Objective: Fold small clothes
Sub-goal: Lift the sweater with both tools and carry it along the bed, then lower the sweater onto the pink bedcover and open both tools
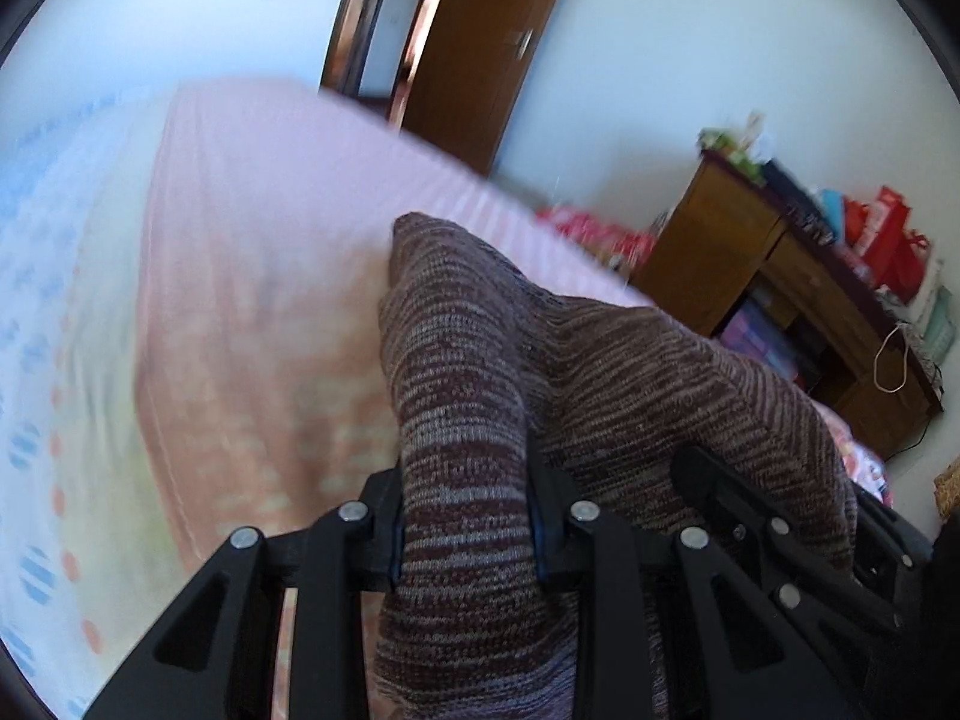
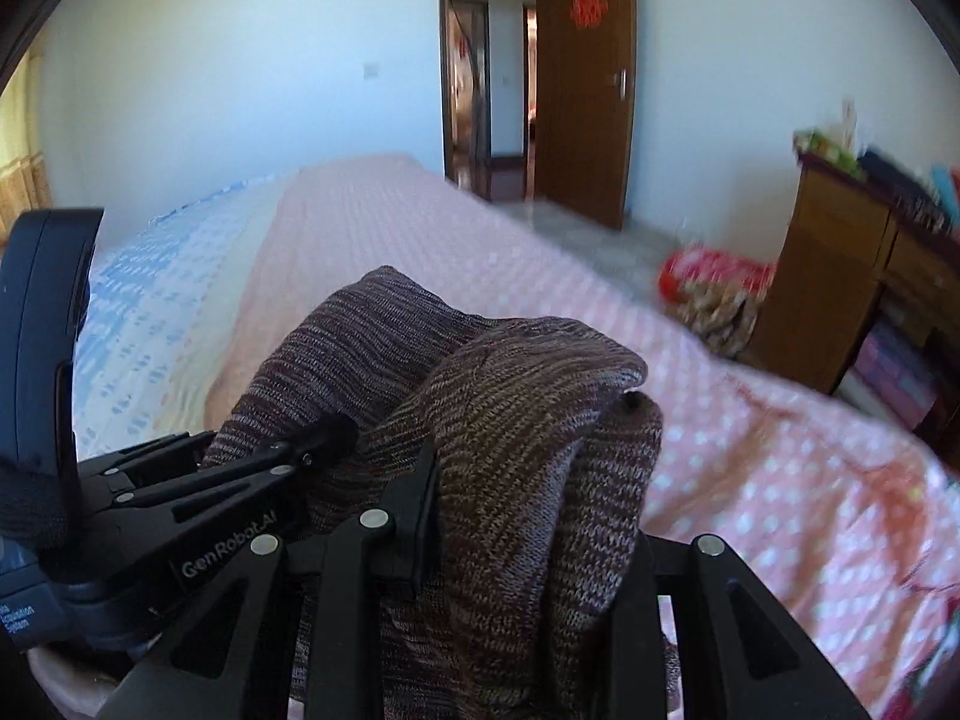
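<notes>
Left wrist view: the left claw (image 1: pixel 468 516) was clenched on a fold of the maroon-and-grey marled knitted garment (image 1: pixel 480 372), its black fingers (image 1: pixel 384 516) pressing the cloth from both sides. The garment rose in a peak ahead of the claw, above the pink dotted bedspread (image 1: pixel 270 240). At lower right of this view the right claw (image 1: pixel 774 516) lay just beside the left, against the same garment.

Right wrist view: the right claw (image 2: pixel 528 516) was likewise clenched on the knitted garment (image 2: pixel 528 420), which bulged in bunched folds between and over its fingers. The left claw (image 2: pixel 324 438) entered from the left, its tips buried in the cloth. Both claws thus held the garment bunched between them above the bed (image 2: pixel 750 480), at its near end.

Background: a pale blue patterned sheet (image 2: pixel 156 300) lay alongside the pink cover; a brown wooden door (image 2: pixel 585 90) stood open; a brown wooden cabinet (image 2: pixel 834 276) carried cluttered items.
</notes>
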Action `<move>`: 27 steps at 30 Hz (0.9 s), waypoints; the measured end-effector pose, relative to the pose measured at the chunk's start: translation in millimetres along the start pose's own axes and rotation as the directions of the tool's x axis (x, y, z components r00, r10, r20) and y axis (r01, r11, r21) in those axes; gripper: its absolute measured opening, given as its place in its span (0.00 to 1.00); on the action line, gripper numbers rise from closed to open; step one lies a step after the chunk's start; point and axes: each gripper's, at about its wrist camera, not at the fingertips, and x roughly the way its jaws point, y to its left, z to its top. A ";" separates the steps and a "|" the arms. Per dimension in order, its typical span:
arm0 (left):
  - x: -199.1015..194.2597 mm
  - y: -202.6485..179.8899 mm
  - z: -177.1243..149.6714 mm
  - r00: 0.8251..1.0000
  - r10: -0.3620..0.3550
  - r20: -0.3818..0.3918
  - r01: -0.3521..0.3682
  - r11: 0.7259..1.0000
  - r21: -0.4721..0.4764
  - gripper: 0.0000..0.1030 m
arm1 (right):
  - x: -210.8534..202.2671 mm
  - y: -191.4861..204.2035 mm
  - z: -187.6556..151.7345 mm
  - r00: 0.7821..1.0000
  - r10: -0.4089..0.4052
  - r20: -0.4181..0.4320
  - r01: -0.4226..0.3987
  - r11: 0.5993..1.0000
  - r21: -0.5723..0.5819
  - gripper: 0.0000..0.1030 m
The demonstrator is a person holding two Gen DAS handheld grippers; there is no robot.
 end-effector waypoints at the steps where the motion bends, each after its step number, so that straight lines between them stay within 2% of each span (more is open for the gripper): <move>1: 4.3 4.2 -4.1 1.000 0.005 -0.020 -0.005 1.000 -0.012 0.32 | 7.5 -3.9 -3.0 1.000 0.006 -0.031 -0.006 1.000 0.017 0.29; 5: -0.5 10.8 -13.9 0.999 0.000 -0.036 -0.001 1.000 -0.022 0.49 | 16.6 -19.0 -13.8 0.997 0.036 -0.066 -0.031 0.996 0.083 0.34; 6: -4.0 12.6 -16.3 0.999 -0.010 -0.039 0.009 1.000 -0.028 0.49 | 16.1 -23.2 -14.9 0.996 0.046 -0.072 -0.039 0.995 0.096 0.38; 8: -12.1 21.2 -22.3 0.998 -0.047 -0.053 0.044 0.998 -0.042 0.52 | 15.1 -31.4 -17.1 0.993 0.078 -0.083 -0.067 0.990 0.126 0.43; 10: -24.1 30.4 -31.5 0.994 -0.088 -0.062 0.084 0.994 -0.065 0.57 | 3.0 -40.6 -26.9 0.988 0.125 -0.090 -0.107 0.979 0.175 0.53; 13: -49.0 50.7 -52.1 0.986 -0.157 -0.057 0.150 0.982 -0.114 0.64 | -15.3 -50.2 -41.2 0.977 0.189 -0.099 -0.162 0.960 0.228 0.59; 16: -62.3 57.9 -70.8 0.976 -0.205 -0.072 0.191 0.967 -0.166 0.65 | -28.1 -51.1 -55.9 0.973 0.203 -0.111 -0.174 0.957 0.232 0.60; 18: -71.8 58.3 -81.3 0.974 -0.214 -0.070 0.199 0.964 -0.177 0.65 | -30.3 -49.8 -61.3 0.976 0.181 -0.118 -0.154 0.965 0.212 0.60; 20: -77.2 53.4 -87.7 0.976 -0.207 -0.073 0.194 0.969 -0.151 0.65 | -36.6 -51.3 -65.1 0.982 0.159 -0.102 -0.134 0.967 0.218 0.60; 24: -77.1 44.0 -95.2 0.978 -0.191 -0.083 0.182 0.977 -0.108 0.65 | -52.6 -63.8 -75.1 0.985 0.167 -0.050 -0.147 0.949 0.279 0.60; 27: -73.5 42.0 -96.8 0.976 -0.203 -0.084 0.192 0.974 -0.121 0.65 | -45.0 -63.8 -79.4 0.984 0.141 -0.106 -0.107 0.955 0.277 0.60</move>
